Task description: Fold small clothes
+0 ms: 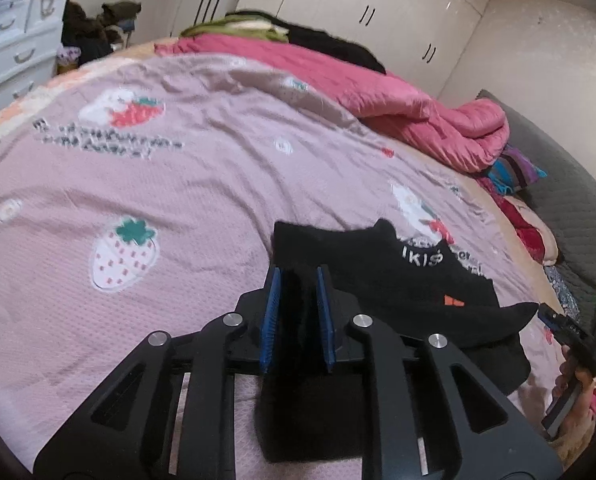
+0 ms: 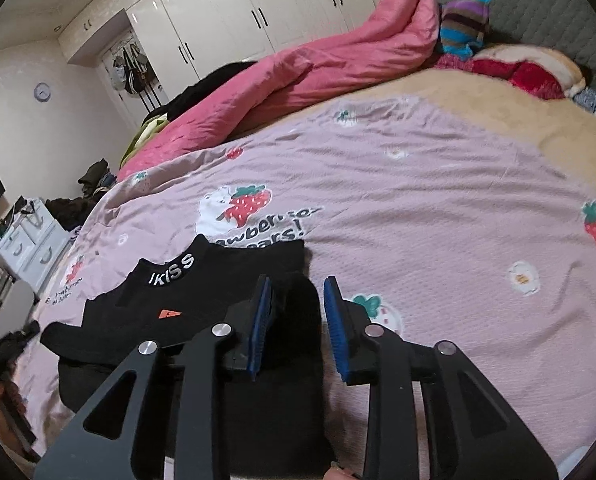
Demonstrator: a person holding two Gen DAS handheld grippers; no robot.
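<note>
A small black top (image 1: 398, 280) with white "IKISS" lettering on the collar and an orange patch lies partly folded on the pink strawberry bedspread (image 1: 178, 200). My left gripper (image 1: 298, 274) is shut on a bunch of its fabric, which fills the gap between the blue pads. In the right wrist view the black top (image 2: 202, 284) lies to the left. My right gripper (image 2: 298, 284) is slightly open around a fold of it; the fabric touches the left pad and a strip of bedspread (image 2: 438, 220) shows beside the right pad. A pointed part of the top sticks out sideways.
A rolled pink quilt (image 1: 398, 100) runs along the far side of the bed, with striped and red textiles (image 2: 464, 20) near the grey headboard. White wardrobes (image 2: 238, 12) stand behind. A white drawer unit (image 1: 14, 48) is off the bed's far left corner.
</note>
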